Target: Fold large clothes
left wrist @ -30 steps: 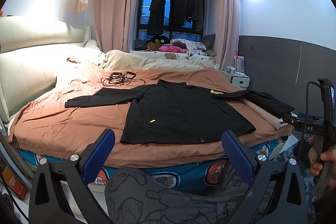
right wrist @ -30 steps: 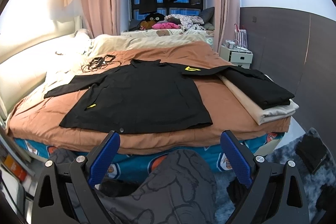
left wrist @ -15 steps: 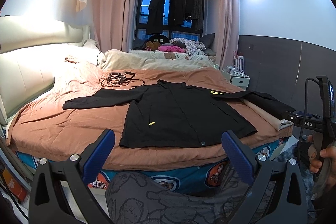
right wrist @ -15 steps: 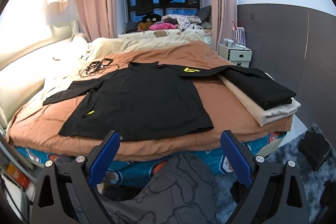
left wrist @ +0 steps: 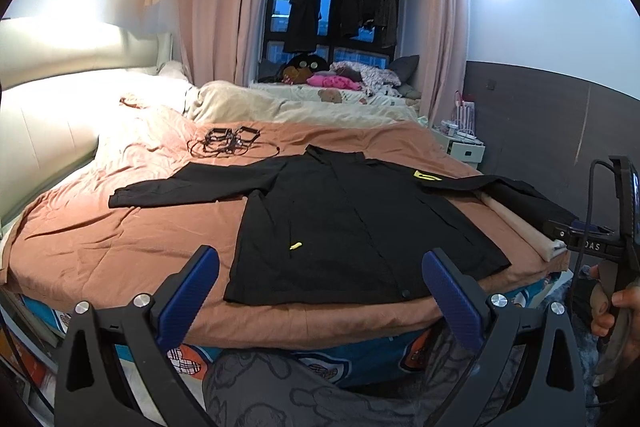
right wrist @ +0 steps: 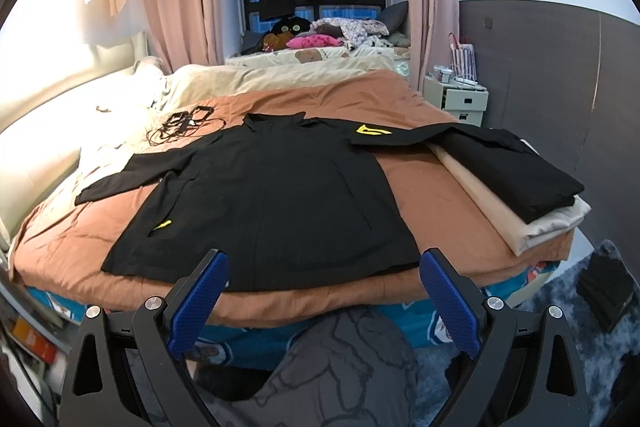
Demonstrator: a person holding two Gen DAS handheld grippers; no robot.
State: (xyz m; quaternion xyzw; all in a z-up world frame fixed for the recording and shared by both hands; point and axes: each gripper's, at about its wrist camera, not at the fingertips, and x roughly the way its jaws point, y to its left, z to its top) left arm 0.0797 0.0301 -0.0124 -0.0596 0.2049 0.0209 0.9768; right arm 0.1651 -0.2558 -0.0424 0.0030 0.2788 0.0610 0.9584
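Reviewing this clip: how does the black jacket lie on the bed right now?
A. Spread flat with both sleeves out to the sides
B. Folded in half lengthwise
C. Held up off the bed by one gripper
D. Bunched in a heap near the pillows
A: the black jacket lies flat on the brown bedspread, sleeves stretched out to either side, and both open grippers are short of it.

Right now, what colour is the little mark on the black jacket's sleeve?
Yellow, on the black jacket; the sleeve mark shows best in the right wrist view.
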